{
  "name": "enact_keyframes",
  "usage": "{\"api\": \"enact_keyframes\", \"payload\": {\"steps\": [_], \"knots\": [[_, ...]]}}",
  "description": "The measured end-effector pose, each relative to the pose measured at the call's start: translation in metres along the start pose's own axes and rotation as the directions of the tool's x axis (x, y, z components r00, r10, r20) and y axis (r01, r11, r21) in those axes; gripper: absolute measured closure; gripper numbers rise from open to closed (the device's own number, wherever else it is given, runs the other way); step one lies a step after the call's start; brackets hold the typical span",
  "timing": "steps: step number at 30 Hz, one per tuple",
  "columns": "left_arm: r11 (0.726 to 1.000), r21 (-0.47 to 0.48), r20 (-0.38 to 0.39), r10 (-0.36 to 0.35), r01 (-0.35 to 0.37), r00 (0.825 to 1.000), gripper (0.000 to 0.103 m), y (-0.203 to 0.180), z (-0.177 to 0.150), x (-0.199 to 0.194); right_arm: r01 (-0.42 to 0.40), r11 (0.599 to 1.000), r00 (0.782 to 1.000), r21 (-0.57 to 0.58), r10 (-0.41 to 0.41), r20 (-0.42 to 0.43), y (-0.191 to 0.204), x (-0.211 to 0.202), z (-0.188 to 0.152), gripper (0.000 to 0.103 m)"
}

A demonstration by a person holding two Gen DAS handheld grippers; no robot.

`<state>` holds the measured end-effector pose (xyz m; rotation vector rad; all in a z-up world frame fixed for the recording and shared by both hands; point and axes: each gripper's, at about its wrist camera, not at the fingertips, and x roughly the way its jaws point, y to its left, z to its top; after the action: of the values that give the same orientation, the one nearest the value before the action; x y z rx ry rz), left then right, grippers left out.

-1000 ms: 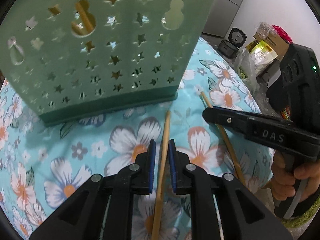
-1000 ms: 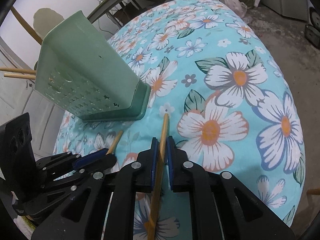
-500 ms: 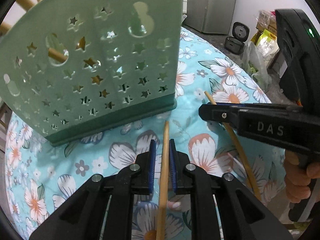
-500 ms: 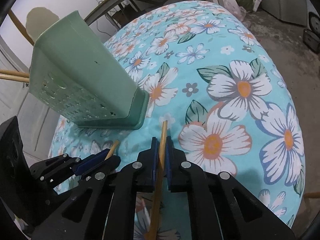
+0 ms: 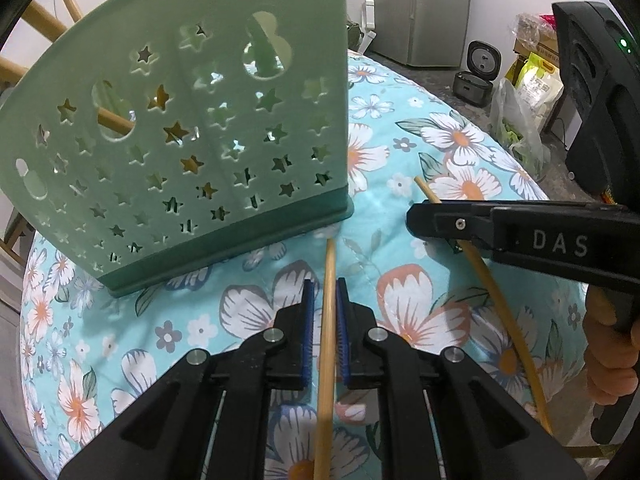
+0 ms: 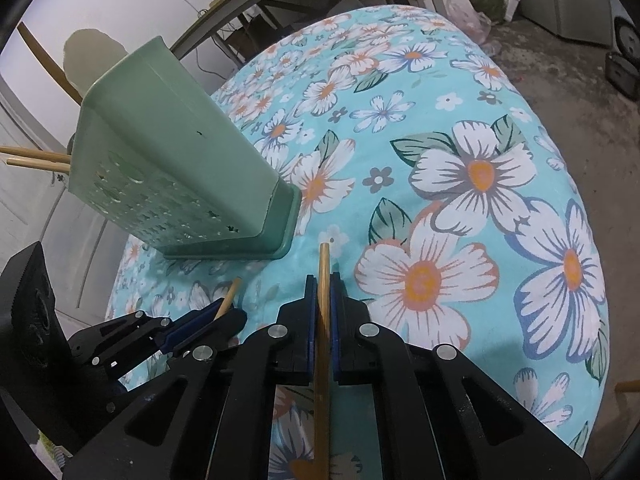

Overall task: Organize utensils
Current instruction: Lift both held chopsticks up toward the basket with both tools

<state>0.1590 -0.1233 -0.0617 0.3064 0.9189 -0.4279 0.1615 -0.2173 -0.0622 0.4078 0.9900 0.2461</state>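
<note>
Partway: some chopsticks already stand in the green holder [image 5: 192, 148] on the floral bench [image 6: 460, 168]. Left hand-held gripper [image 5: 324, 320] pinches one chopstick [image 5: 326, 360], right hand-held gripper [image 6: 320, 312] pinches another chopstick [image 6: 323, 280]; both not yet stowed, tips near the holder base.

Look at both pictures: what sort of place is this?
Probably a home utility or storage room: a grey fridge, a rice cooker on bare concrete floor, food bags, and a floral-clothed table.
</note>
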Motion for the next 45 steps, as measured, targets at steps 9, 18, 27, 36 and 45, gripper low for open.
{"api": "enact_keyframes", "payload": {"steps": [9,18,27,36,45], "knots": [[1.000,0.010,-0.003,0.018,-0.018,1.000,0.094,-0.009,0.000,0.000,-0.020,1.000,1.000,0.006,0.020,0.011,-0.002,-0.008,-0.004,0.099],[0.999,0.019,-0.009,0.033,-0.032,0.999,0.094,-0.011,0.002,0.004,-0.034,0.999,0.999,0.015,0.034,0.013,-0.006,-0.011,-0.006,0.099],[1.000,-0.009,-0.008,0.023,-0.023,1.000,0.097,-0.005,0.007,0.004,-0.058,0.998,0.998,0.016,0.058,0.025,-0.006,-0.019,-0.006,0.099],[0.988,-0.134,0.013,-0.071,0.072,0.997,0.097,0.024,0.011,-0.019,-0.095,0.995,0.994,0.020,0.094,0.048,-0.008,-0.028,-0.004,0.099],[0.942,-0.284,0.023,-0.182,0.181,0.983,0.097,0.060,-0.004,-0.048,-0.115,0.993,0.991,0.018,0.114,0.064,-0.007,-0.035,-0.005,0.099]]}}
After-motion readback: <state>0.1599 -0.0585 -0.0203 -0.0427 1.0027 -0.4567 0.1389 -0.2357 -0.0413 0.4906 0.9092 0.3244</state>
